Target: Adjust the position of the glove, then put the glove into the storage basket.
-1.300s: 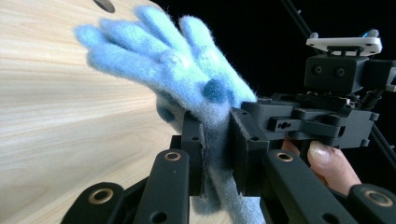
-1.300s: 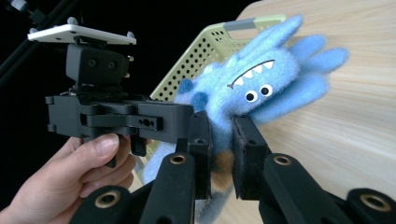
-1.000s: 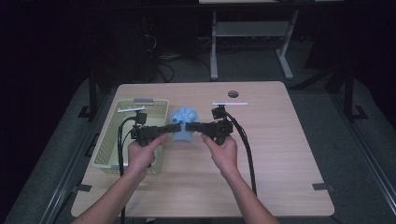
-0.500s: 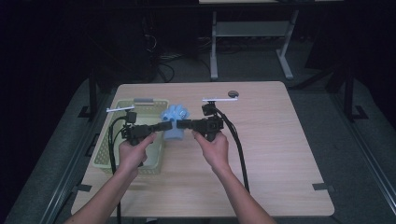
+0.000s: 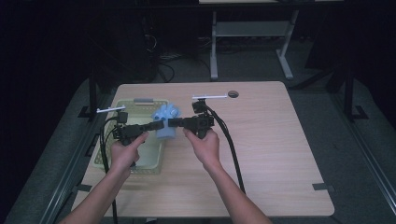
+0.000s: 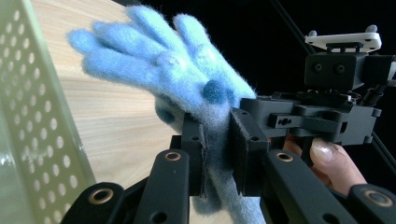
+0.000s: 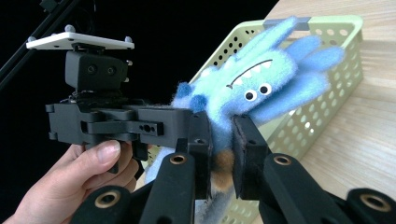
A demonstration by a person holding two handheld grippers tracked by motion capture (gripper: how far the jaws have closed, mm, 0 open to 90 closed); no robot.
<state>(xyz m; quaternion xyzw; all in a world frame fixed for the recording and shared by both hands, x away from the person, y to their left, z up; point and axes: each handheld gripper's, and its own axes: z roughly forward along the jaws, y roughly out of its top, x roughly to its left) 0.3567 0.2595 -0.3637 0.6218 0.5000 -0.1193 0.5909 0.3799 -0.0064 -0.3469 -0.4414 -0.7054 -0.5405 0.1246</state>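
Blue fuzzy plush monster glove (image 5: 166, 122) hangs in the air in the high view, pinched from both sides between the left gripper (image 5: 160, 125) and the right gripper (image 5: 171, 122), whose tips meet over the right rim of a pale green perforated plastic basket (image 5: 122, 164) that sits by the left edge of the light wooden surface (image 5: 280, 154); a small dark round hole (image 5: 233, 94) lies near the far edge. From the left gripper view, its black jaws (image 6: 217, 154) are clenched on the glove's (image 6: 173, 74) lower part, the fluffy fingers fanning up and to the left, with the basket wall (image 6: 32, 135) at the left and the right gripper's body held by a hand (image 6: 334, 161) just behind. From the right gripper view, its jaws (image 7: 220, 154) grasp the glove (image 7: 261, 79) just below a stitched mouth and two googly eyes, the basket (image 7: 327, 51) behind it and the left hand (image 7: 84, 186) holding its gripper beside it.
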